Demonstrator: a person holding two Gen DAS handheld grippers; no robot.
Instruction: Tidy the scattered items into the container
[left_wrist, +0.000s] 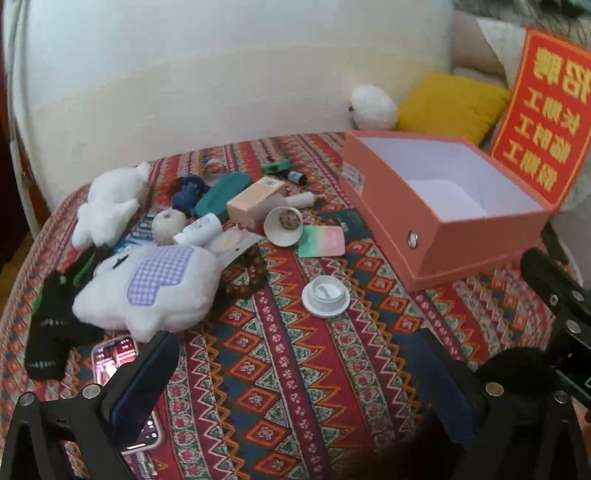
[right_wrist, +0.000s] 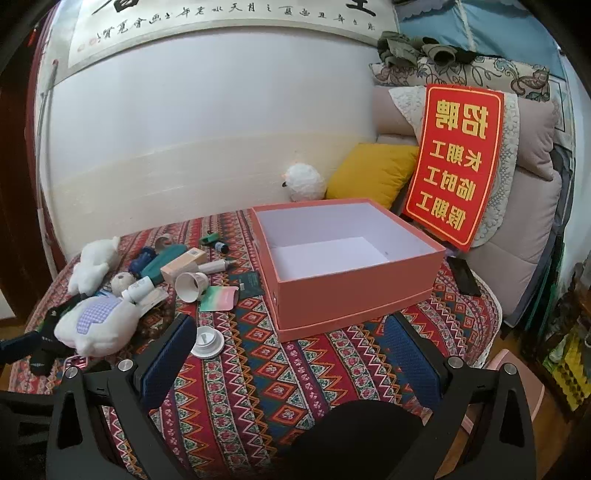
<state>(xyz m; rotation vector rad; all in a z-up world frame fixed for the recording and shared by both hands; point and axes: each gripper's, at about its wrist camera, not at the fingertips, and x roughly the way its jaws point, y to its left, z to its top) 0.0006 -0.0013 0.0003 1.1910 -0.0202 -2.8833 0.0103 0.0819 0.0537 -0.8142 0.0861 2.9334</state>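
An open salmon-pink box (left_wrist: 480, 240) (right_wrist: 354, 299) with a white, empty inside stands on the right of a patterned table. Scattered items lie to its left: a white plush with a checked patch (left_wrist: 147, 291) (right_wrist: 96, 325), a smaller white plush (left_wrist: 107, 203) (right_wrist: 92, 266), a white round lid (left_wrist: 325, 296) (right_wrist: 207, 341), a tipped paper cup (left_wrist: 283, 226) (right_wrist: 192, 286), a peach carton (left_wrist: 255, 201), a teal case (left_wrist: 221, 197), a phone (left_wrist: 122, 373) and wooden beads (left_wrist: 251, 273). My left gripper (left_wrist: 299, 369) hovers open near the front edge. My right gripper (right_wrist: 291, 354) is open before the box.
A red sign with gold characters (right_wrist: 454, 162) leans behind the box. A yellow cushion (right_wrist: 373, 173) and a white fluffy ball (right_wrist: 304, 182) sit by the wall. A black sock (left_wrist: 51, 317) lies at the table's left edge. A sofa (right_wrist: 532, 221) stands on the right.
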